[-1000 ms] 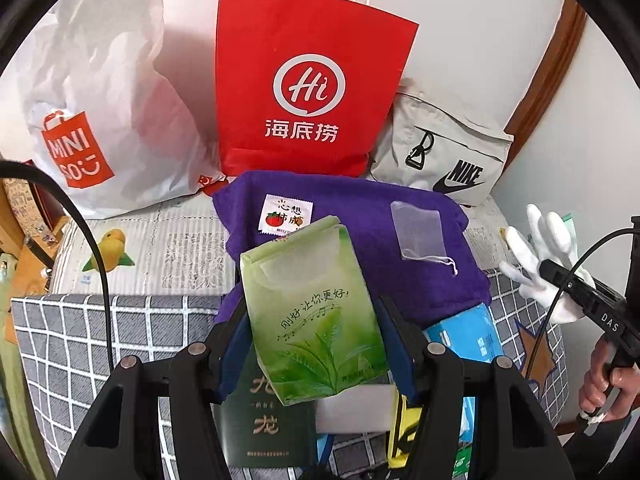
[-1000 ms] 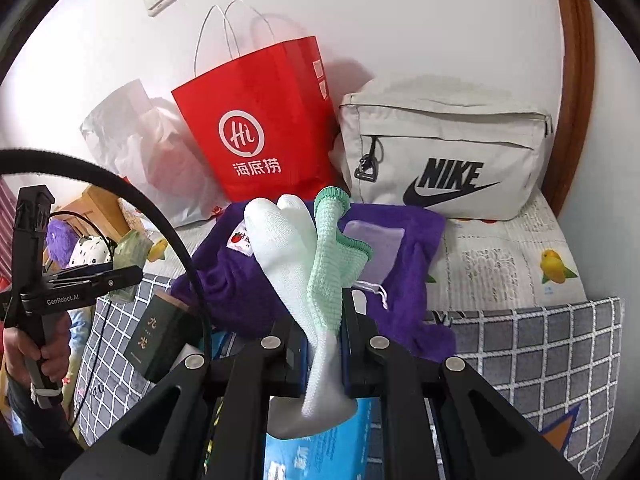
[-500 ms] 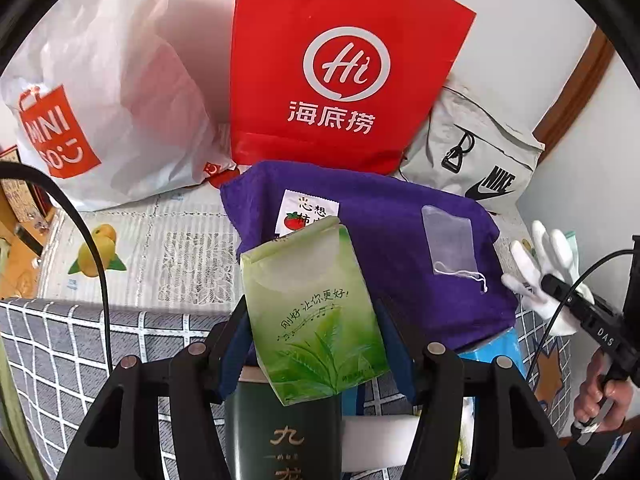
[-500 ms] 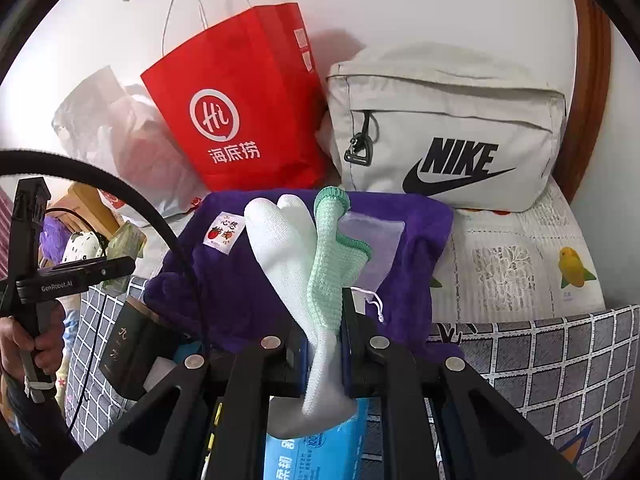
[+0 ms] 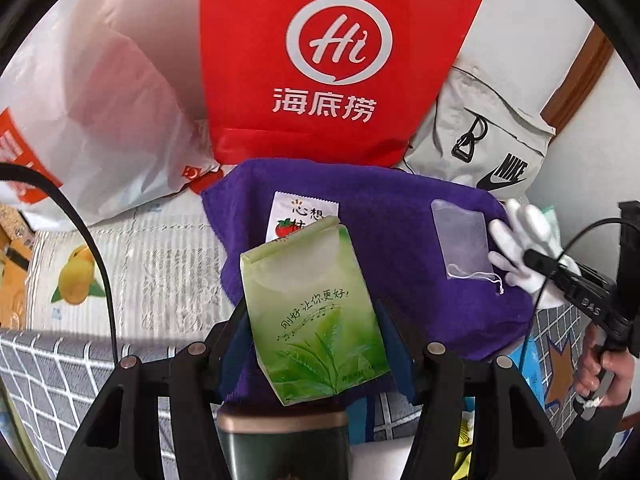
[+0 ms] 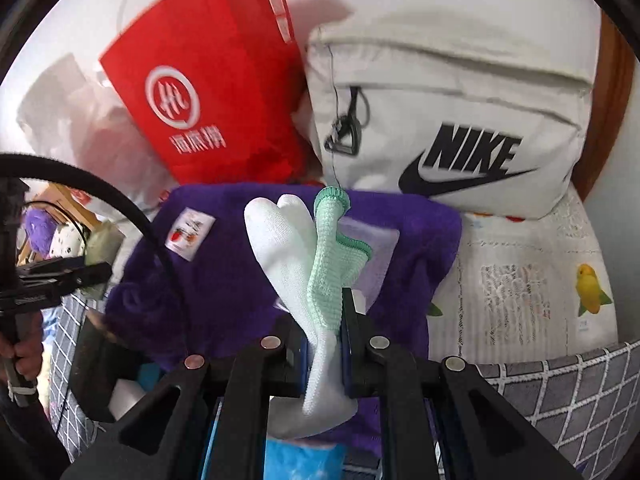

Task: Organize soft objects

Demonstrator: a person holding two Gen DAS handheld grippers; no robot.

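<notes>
Both hands are in the carrying step, bringing soft things over the folded purple towel (image 5: pixel 400 216) that lies on the bed (image 5: pixel 160 264) in front of the bags along its far edge. To the left, the left gripper (image 5: pixel 316 344) has its fingers closed on a green tea-leaf paper pouch (image 5: pixel 312 312), upright above the towel's near left part. To the right, the right gripper (image 6: pixel 326 344) pinches a white knit glove with a mint-green cuff (image 6: pixel 304 256), hanging over the towel's near edge. Next, I judge, each must be lowered onto bare towel, clear of the small sachet (image 5: pixel 304 216) and clear mesh pouch (image 5: pixel 464 240), before the fingers part.
</notes>
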